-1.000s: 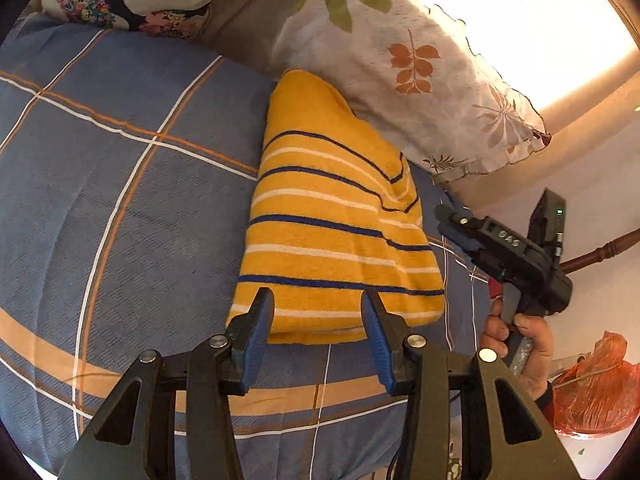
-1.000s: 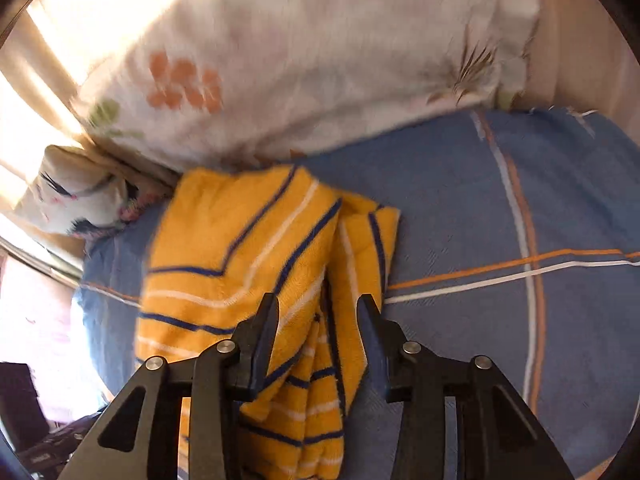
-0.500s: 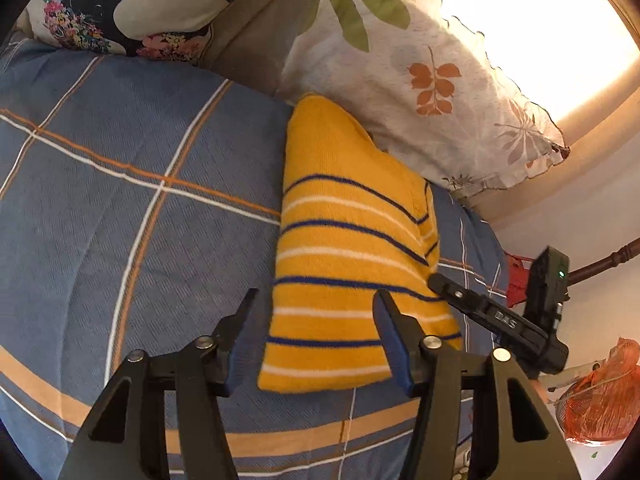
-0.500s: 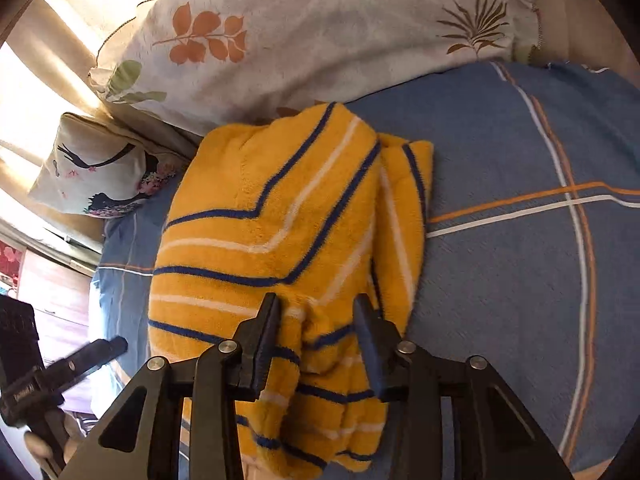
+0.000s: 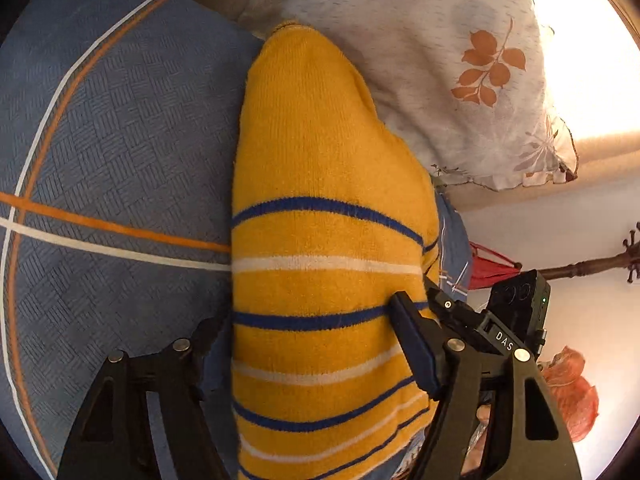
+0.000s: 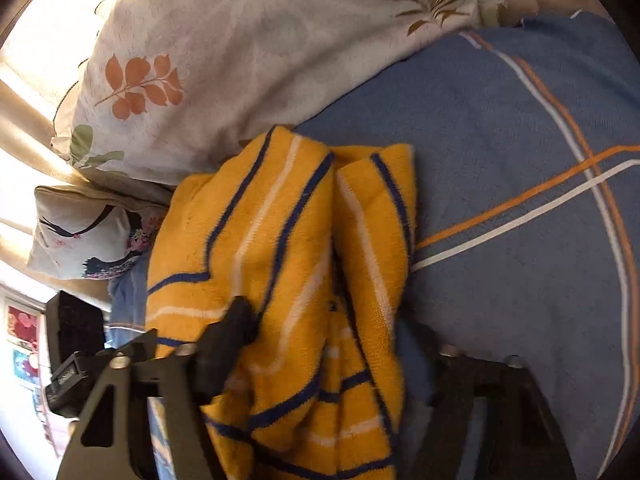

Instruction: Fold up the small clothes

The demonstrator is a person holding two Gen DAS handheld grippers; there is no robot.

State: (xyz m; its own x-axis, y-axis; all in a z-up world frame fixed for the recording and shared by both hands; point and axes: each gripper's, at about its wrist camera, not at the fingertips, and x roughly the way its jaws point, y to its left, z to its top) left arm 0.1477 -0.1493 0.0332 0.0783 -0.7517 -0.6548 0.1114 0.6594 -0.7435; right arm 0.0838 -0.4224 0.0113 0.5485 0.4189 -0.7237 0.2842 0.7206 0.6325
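A yellow knit garment (image 5: 320,264) with blue and white stripes lies folded on the blue checked bedspread (image 5: 112,140), its far end against a leaf-print pillow. My left gripper (image 5: 308,344) is open, one finger on each side of the garment's near end. In the right wrist view the garment (image 6: 280,248) shows bunched folds. My right gripper (image 6: 332,340) is open and straddles it; the left finger (image 6: 236,324) rests on top, the right finger is partly hidden behind cloth. The right gripper also shows in the left wrist view (image 5: 492,332).
A white leaf-print pillow (image 5: 440,60) lies at the head of the bed; it also shows in the right wrist view (image 6: 248,48). A smaller printed cushion (image 6: 80,236) sits beside it. An orange bag (image 5: 572,396) and a red object (image 5: 488,268) lie beyond the bed's edge.
Both grippers have moved forward onto the garment, so their fingers now straddle its near part. The right gripper has opened wider. The garment fills more of both views.
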